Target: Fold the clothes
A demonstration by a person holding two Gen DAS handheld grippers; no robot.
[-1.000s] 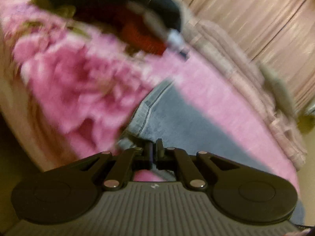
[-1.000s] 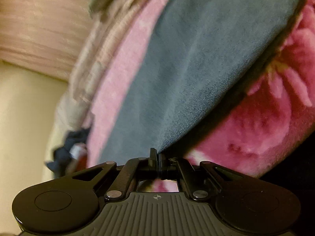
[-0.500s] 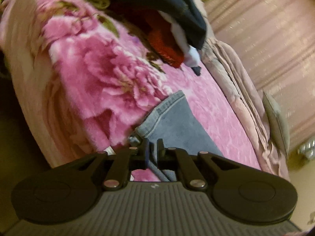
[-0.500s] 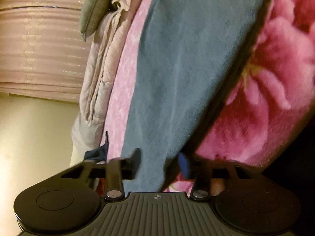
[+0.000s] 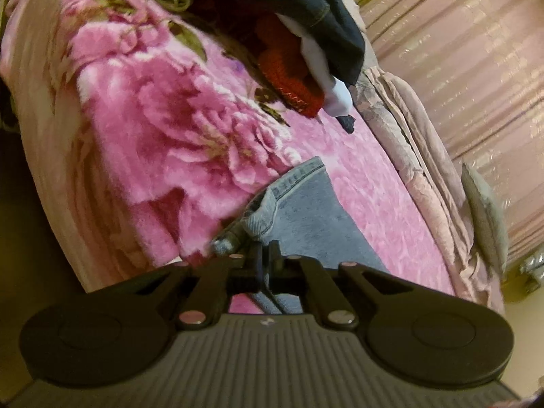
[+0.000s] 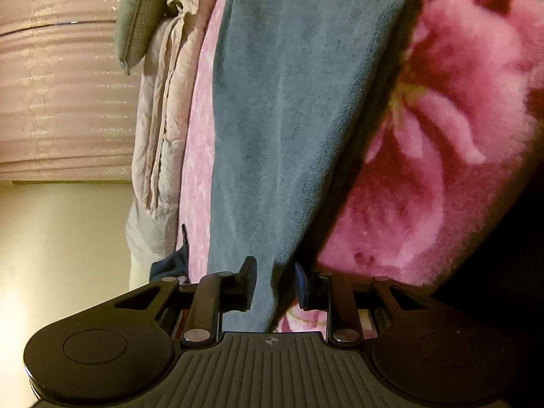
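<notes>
Pink floral blanket [image 5: 176,142] carries jeans [image 5: 306,210] and piled clothes [image 5: 289,44].

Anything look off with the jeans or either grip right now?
Yes. The left gripper pinches the jeans at a bunched, twisted hem corner, while the right gripper is open, its fingers merely straddling the denim.

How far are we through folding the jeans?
Done: the jeans lie flat on the pink floral blanket. In hand: left hand-held gripper pinches their hem; right hand-held gripper is open around the denim. Left: finishing the fold, plus the clothes pile.
</notes>
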